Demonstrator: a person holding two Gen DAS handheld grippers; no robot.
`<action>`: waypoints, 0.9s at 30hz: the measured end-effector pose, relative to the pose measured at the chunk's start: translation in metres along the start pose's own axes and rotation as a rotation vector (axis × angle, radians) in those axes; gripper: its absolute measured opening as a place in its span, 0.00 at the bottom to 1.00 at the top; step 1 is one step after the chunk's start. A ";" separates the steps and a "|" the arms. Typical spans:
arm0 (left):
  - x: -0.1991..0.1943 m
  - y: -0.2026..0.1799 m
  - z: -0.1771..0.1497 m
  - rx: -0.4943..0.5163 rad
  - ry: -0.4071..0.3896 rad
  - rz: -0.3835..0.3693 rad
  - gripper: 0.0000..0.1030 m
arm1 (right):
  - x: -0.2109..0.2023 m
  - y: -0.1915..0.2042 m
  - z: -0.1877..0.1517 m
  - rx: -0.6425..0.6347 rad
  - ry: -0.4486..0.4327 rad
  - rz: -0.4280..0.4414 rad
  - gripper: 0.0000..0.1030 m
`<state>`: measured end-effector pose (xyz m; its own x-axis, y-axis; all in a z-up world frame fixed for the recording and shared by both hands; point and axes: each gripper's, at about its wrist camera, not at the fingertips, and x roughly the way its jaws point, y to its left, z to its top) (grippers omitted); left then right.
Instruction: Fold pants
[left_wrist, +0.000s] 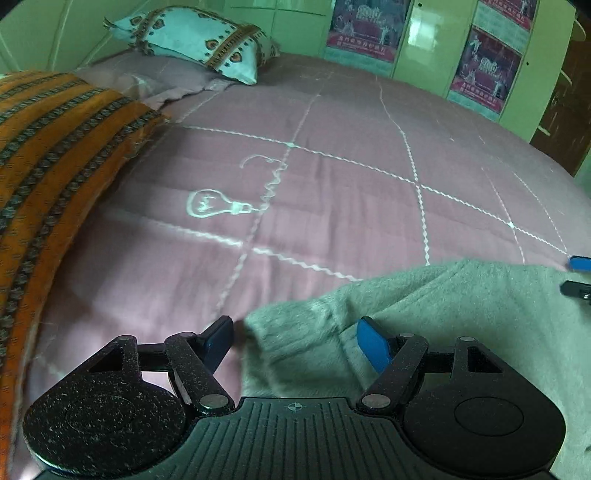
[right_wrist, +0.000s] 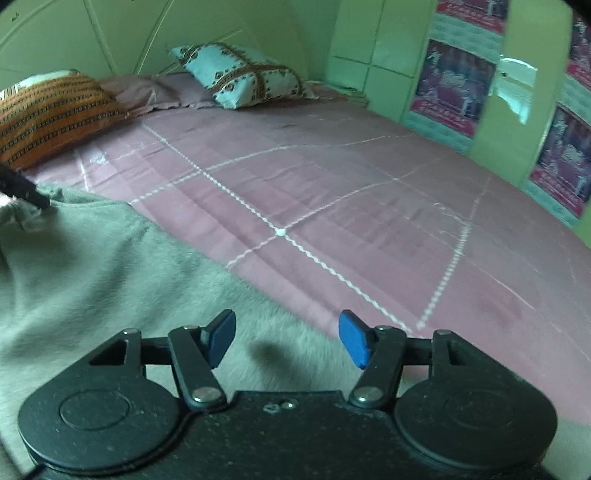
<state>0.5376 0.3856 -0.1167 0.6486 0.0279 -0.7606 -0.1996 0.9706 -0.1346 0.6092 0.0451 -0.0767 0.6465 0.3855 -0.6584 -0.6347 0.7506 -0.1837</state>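
Grey fleecy pants (left_wrist: 461, 317) lie on a pink bedspread (left_wrist: 332, 177). In the left wrist view my left gripper (left_wrist: 297, 341) is open, its jaws wide apart over the left corner of the pants edge. The right gripper's blue fingertips (left_wrist: 578, 263) show at the far right edge. In the right wrist view the pants (right_wrist: 92, 266) fill the lower left, and my right gripper (right_wrist: 288, 338) is open just above their far edge. The left gripper's dark tip (right_wrist: 22, 188) rests at the pants' far left corner.
An orange striped blanket (left_wrist: 48, 166) lies along the bed's left side. A white patterned pillow (left_wrist: 195, 40) sits at the head. Green wardrobe doors with posters (left_wrist: 487, 66) stand past the bed's right side. The bedspread (right_wrist: 351, 206) stretches flat ahead of both grippers.
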 end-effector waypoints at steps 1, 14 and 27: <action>0.005 -0.001 -0.001 0.010 0.009 -0.001 0.72 | 0.005 -0.003 -0.001 0.001 0.005 0.014 0.52; 0.015 -0.001 -0.004 0.025 -0.041 0.013 0.54 | 0.027 -0.011 -0.001 -0.053 0.062 0.128 0.42; -0.066 0.019 -0.016 0.142 -0.320 -0.236 0.29 | -0.057 0.006 0.017 -0.067 -0.012 0.101 0.00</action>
<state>0.4788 0.3984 -0.0790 0.8645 -0.1477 -0.4805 0.0703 0.9820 -0.1754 0.5756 0.0367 -0.0284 0.5825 0.4644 -0.6671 -0.7236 0.6701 -0.1655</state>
